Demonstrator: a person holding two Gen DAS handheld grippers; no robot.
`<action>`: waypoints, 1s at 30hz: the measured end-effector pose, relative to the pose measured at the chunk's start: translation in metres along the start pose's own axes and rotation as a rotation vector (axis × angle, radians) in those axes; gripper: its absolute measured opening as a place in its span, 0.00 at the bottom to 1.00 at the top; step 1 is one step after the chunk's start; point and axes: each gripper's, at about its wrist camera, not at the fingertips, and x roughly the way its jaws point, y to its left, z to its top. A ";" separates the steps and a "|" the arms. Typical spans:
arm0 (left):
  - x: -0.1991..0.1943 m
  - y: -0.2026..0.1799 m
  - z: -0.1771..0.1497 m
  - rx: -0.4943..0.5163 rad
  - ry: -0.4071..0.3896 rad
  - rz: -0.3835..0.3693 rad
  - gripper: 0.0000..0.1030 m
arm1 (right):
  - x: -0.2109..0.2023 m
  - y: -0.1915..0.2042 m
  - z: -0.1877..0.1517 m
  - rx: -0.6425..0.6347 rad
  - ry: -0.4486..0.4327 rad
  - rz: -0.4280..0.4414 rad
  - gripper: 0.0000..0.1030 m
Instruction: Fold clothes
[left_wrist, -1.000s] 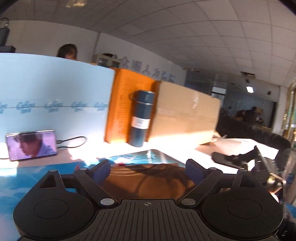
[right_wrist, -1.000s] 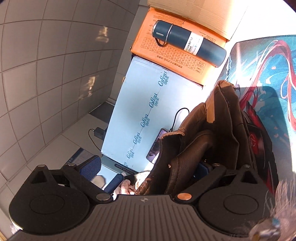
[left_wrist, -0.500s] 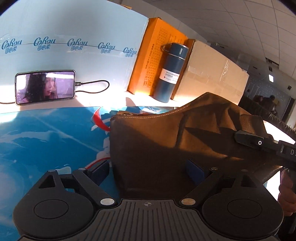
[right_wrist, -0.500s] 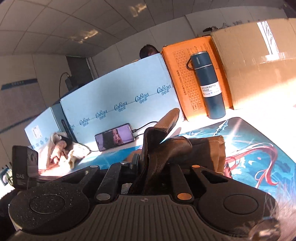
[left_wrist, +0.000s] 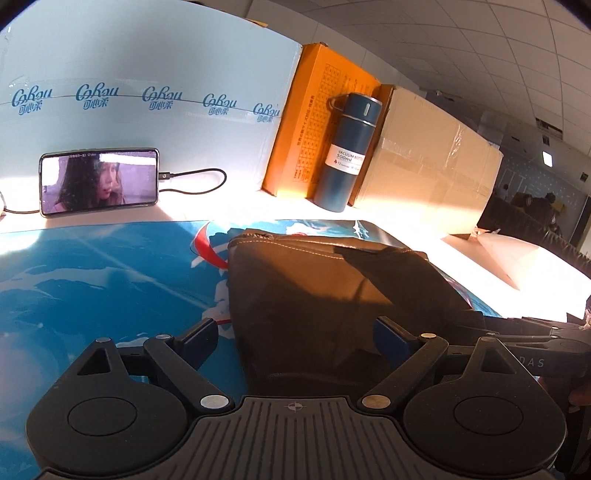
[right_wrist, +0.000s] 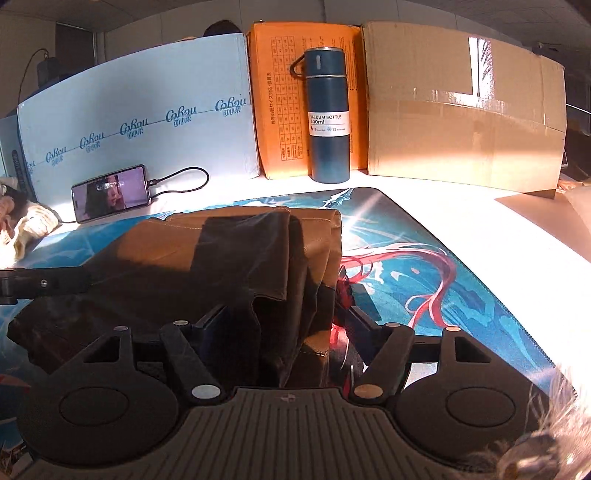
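Observation:
A brown leather-like garment (left_wrist: 317, 291) lies folded on the blue printed mat (left_wrist: 92, 273); it also shows in the right wrist view (right_wrist: 229, 258). My left gripper (left_wrist: 295, 332) is open, its fingers standing either side of the garment's near left edge. My right gripper (right_wrist: 284, 325) is open around the garment's near right edge, where several layers bunch between the fingers. The left gripper's body (right_wrist: 40, 282) shows at the left of the right wrist view.
A phone (left_wrist: 99, 181) playing video with a cable leans on a light-blue box (left_wrist: 147, 92) at the back. An orange box (left_wrist: 317, 122), a dark blue vacuum bottle (left_wrist: 349, 153) and a cardboard box (left_wrist: 428, 173) stand behind the mat. Pale cloth (right_wrist: 22, 225) lies far left.
The garment has come down from hanging in the air to lying folded on the mat. My right gripper, shut on it half a second ago, has opened. Both grippers have lowered.

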 end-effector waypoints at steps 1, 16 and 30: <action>0.000 0.000 0.000 0.000 0.004 0.000 0.91 | 0.001 -0.001 0.000 0.007 0.004 0.003 0.66; 0.005 0.003 -0.002 -0.026 0.045 -0.013 0.91 | -0.034 -0.051 0.013 0.441 0.041 0.249 0.87; 0.008 0.002 -0.004 -0.030 0.065 -0.038 0.93 | -0.046 -0.065 0.003 0.613 0.248 0.314 0.87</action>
